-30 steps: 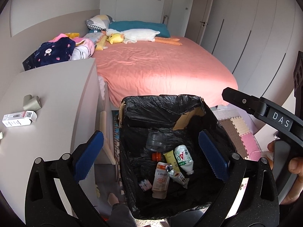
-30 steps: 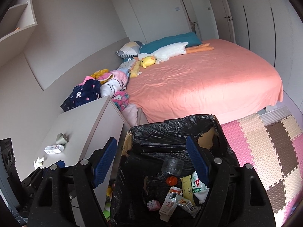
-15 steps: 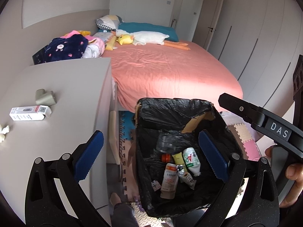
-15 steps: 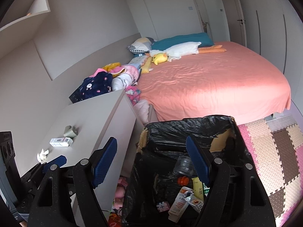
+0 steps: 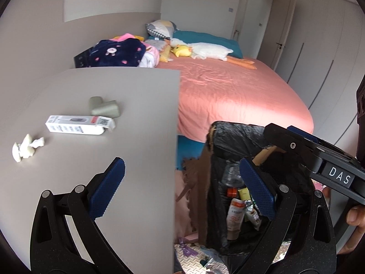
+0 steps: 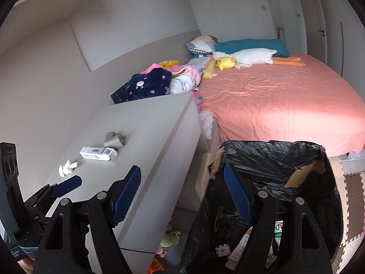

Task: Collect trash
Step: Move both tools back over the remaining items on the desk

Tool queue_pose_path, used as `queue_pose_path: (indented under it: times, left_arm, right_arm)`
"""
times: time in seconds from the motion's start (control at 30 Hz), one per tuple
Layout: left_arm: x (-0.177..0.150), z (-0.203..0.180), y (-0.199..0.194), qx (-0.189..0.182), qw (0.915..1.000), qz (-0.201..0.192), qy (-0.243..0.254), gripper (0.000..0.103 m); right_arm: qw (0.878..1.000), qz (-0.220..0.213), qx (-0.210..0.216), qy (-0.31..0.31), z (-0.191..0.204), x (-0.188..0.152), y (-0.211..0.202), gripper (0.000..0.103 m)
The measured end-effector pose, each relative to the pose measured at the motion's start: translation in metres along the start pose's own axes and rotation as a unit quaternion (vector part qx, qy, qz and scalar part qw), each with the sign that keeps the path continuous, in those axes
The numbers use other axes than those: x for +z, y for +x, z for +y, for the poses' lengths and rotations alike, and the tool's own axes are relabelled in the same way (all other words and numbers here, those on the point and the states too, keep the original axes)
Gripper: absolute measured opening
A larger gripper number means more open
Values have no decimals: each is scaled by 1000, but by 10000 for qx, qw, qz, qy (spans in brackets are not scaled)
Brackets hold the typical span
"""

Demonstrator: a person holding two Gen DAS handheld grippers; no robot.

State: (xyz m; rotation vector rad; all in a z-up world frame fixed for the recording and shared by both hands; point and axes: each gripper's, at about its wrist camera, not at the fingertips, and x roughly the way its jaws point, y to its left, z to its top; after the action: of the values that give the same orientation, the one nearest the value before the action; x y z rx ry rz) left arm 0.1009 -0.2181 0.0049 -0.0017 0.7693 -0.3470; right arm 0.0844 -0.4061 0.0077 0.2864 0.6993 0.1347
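On the grey cabinet top [image 5: 141, 105] lie a crumpled white tissue [image 5: 26, 148], a white box [image 5: 78, 125] and two grey-green paper cups [image 5: 103, 107]. They also show in the right wrist view: tissue [image 6: 67, 167], box [image 6: 98, 153], cups [image 6: 113, 139]. A black-lined trash bin [image 5: 232, 137] beside the cabinet holds bottles and wrappers. My left gripper [image 5: 182, 187] is open and empty over the cabinet's right edge. My right gripper [image 6: 182, 194] is open and empty, between cabinet and bin [image 6: 273, 157].
A bed with a pink sheet [image 5: 232, 91] lies behind the bin, with pillows, plush toys and a pile of clothes [image 5: 118, 52]. Foam floor mats [image 6: 349, 182] lie at the right. Small toys lie on the floor under the cabinet [image 6: 170, 239].
Both grippers have swung left from above the bin toward the cabinet top. The tissue, box and cups have come closer and more central. Both jaws stay open.
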Motion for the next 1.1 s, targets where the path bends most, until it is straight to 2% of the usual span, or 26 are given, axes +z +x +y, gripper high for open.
queue_pose_path:
  times: [0.3, 0.7, 1.1]
  left_arm:
    - [-7, 60, -6, 409, 9985, 13, -377, 97]
    - [-15, 125, 3, 711, 9936, 124, -867, 97]
    - [-16, 184, 15, 1078, 9803, 237, -1635, 97]
  right_arm:
    - [9987, 246, 291, -341, 50, -4, 32, 76]
    - [9942, 568, 523, -755, 101, -5, 74, 76]
    - [9862, 755, 786, -1246, 136, -1, 114, 76]
